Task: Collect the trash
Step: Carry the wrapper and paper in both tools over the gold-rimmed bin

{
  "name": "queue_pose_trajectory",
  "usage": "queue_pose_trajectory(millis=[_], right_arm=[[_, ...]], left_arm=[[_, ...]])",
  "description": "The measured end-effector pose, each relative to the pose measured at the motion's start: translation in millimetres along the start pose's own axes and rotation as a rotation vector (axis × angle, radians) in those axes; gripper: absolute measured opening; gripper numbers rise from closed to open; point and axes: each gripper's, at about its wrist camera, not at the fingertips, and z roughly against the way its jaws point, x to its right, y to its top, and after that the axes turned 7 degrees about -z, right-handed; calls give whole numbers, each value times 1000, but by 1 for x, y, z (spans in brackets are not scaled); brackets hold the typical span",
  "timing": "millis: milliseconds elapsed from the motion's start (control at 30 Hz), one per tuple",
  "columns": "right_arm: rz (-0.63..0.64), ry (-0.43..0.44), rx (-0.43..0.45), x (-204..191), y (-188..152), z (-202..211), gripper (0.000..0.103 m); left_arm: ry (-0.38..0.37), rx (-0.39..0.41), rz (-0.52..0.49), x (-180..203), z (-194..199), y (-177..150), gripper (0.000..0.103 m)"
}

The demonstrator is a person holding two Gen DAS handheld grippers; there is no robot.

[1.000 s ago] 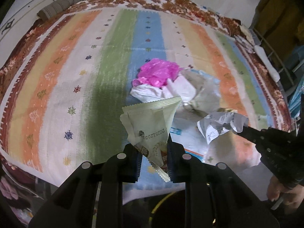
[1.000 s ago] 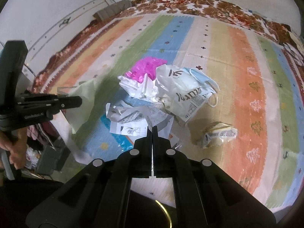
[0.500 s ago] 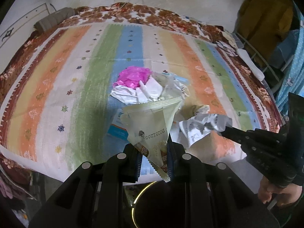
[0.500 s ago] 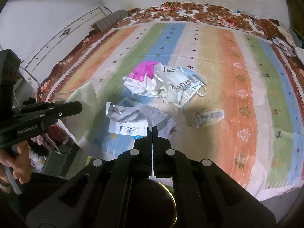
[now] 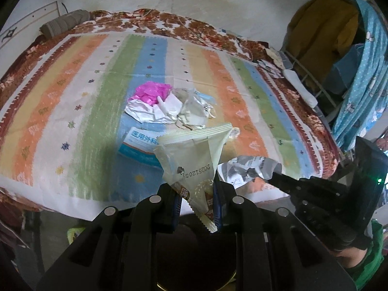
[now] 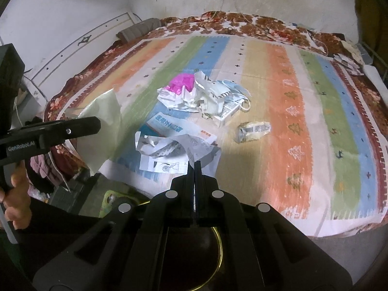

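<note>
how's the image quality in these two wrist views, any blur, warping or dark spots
Left wrist view: fisheye bends the striped bedspread, corners black; the pale wrapper looks sharp. Right wrist view: same warping, the bedspread's near right edge smeared, a dark shadow beside the crumpled paper.

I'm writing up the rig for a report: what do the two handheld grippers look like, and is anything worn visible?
Both grippers, left and right, are matte black plastic with angular finger arms and round silver pins. The left gripper's side reads "GenRobot.AI" in white; the right one's body carries a small green light. A green sleeve shows.
</note>
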Motion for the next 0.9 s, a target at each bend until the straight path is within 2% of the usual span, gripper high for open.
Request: queue_pose_trajectory(millis=[200, 467, 733, 900], right_arm=[[-3, -3, 7, -2, -22, 9, 0], [7, -13, -29, -8, -50, 10, 0], [6, -51, -94, -10, -79, 1, 0], [-14, -74, -166, -10, -99, -10, 0]], left_arm=[[-8, 9, -3, 5, 7, -14, 20], [-25, -8, -3, 17, 11, -46, 20], [5, -91, 22, 22, -1, -80, 20], [9, -161, 46, 24, -17, -96, 20]])
